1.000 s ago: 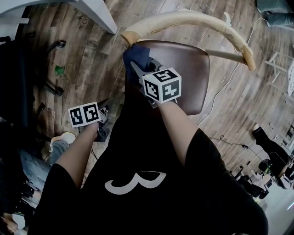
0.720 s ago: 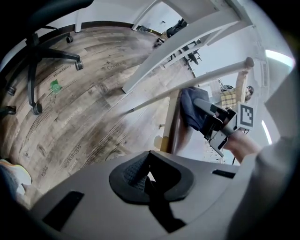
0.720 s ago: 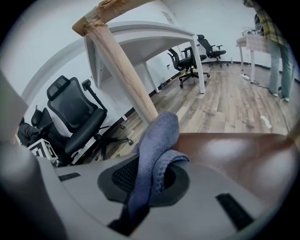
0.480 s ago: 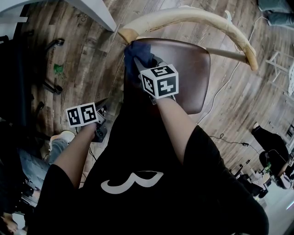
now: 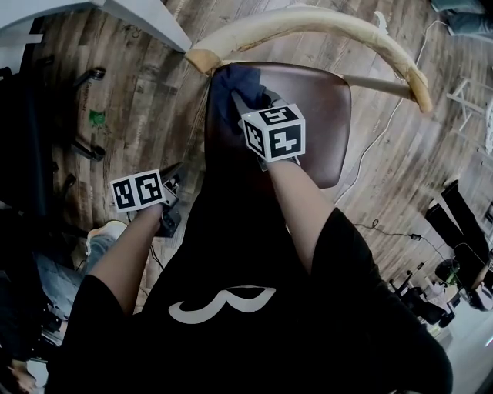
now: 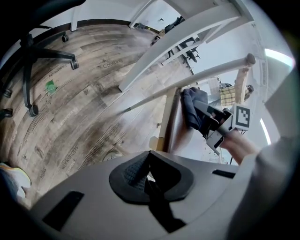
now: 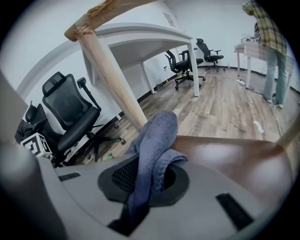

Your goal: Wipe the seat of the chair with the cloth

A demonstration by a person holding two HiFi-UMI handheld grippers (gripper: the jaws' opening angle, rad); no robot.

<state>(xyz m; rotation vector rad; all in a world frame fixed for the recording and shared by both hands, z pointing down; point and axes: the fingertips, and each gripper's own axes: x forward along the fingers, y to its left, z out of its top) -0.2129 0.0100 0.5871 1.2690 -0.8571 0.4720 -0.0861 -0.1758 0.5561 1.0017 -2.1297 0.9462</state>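
A chair with a brown seat [image 5: 316,115] and a curved pale wooden backrest [image 5: 323,25] stands in front of me. My right gripper [image 5: 248,98] is shut on a dark blue cloth [image 5: 235,88], which lies at the seat's far left corner by the backrest post. In the right gripper view the cloth [image 7: 154,145] runs between the jaws and bunches over the seat [image 7: 234,150]. My left gripper [image 5: 168,202] hangs low at the left, off the chair, jaws closed on nothing; its view shows the cloth [image 6: 193,107] and the seat's edge [image 6: 172,123] from the side.
A white desk [image 5: 146,19] stands at the far left, next to the chair. Black office chair wheels [image 5: 88,77] sit on the wooden floor at the left. A white cable [image 5: 385,131] trails across the floor to the right. Several office chairs [image 7: 70,117] stand beyond.
My right gripper has pushed the cloth a little farther along the seat toward the backrest. The left gripper has stayed put.
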